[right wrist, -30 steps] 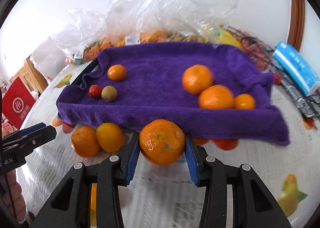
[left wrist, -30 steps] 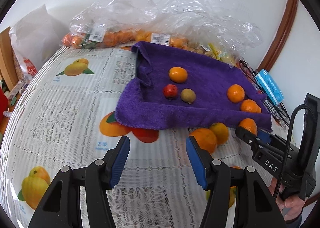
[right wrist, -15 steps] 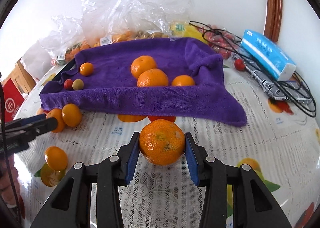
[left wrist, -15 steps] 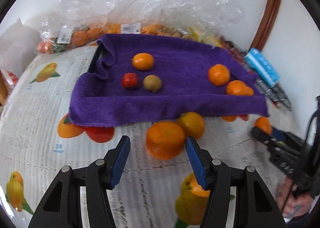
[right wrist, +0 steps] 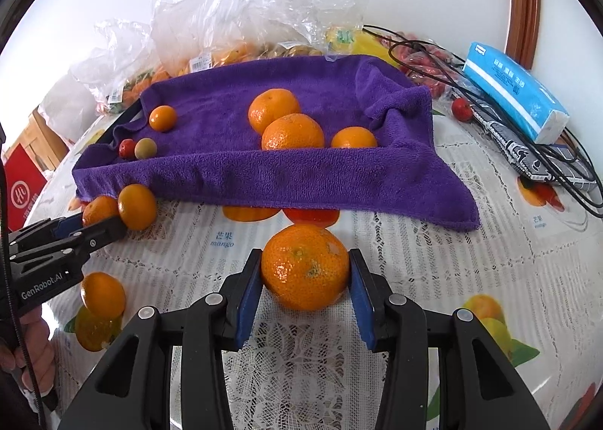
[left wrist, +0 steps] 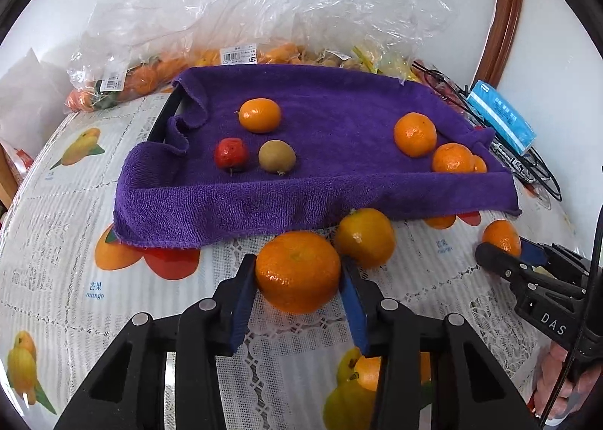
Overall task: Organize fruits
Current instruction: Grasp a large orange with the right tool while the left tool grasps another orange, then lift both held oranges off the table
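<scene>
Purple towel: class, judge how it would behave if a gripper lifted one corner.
The purple towel would probably sag limply, since it drapes and folds over the black tray edge. Lifting it would likely roll the mandarins resting on it.

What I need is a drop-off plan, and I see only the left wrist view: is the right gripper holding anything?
Observer: Yes. The right gripper is shut on a round orange mandarin, with a blue pad pressing on each side.
Operator: Any stray fruit off the purple towel that my view misses?
Observer: One. A small round red fruit lies off the towel's right end, just left of the blue tissue pack.
</scene>
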Demonstrator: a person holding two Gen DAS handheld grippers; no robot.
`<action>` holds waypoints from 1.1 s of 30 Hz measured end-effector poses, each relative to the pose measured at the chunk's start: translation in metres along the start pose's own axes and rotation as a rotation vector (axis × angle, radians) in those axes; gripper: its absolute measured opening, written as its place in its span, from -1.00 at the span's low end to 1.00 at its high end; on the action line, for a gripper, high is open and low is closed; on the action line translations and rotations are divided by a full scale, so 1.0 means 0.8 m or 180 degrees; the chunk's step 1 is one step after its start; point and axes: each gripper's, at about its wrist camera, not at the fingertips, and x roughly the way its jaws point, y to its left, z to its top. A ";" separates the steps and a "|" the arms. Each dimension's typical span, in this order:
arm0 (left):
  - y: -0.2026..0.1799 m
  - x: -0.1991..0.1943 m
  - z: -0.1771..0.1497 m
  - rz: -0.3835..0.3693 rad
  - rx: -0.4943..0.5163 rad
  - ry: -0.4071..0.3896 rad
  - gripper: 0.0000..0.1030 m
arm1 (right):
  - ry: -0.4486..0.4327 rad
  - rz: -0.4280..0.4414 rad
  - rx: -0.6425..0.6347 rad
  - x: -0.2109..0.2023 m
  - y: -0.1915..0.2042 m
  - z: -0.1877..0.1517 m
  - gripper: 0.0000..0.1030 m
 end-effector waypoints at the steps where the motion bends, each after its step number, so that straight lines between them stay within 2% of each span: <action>1: -0.003 0.001 0.000 0.0039 0.0028 0.0007 -0.21 | 0.0002 -0.0006 -0.0007 0.001 0.000 0.000 -0.15; 7: -0.015 0.004 0.000 0.0234 0.0147 0.0039 -0.21 | 0.0004 0.0002 -0.0005 0.002 0.000 0.000 -0.14; 16: -0.016 0.003 0.000 0.0271 0.0171 0.0048 -0.19 | 0.0010 0.0043 -0.0005 0.001 -0.001 0.001 -0.07; 33: -0.013 0.002 0.001 0.0217 0.0124 0.0042 -0.20 | 0.0013 0.0028 -0.0015 0.001 -0.001 0.001 -0.08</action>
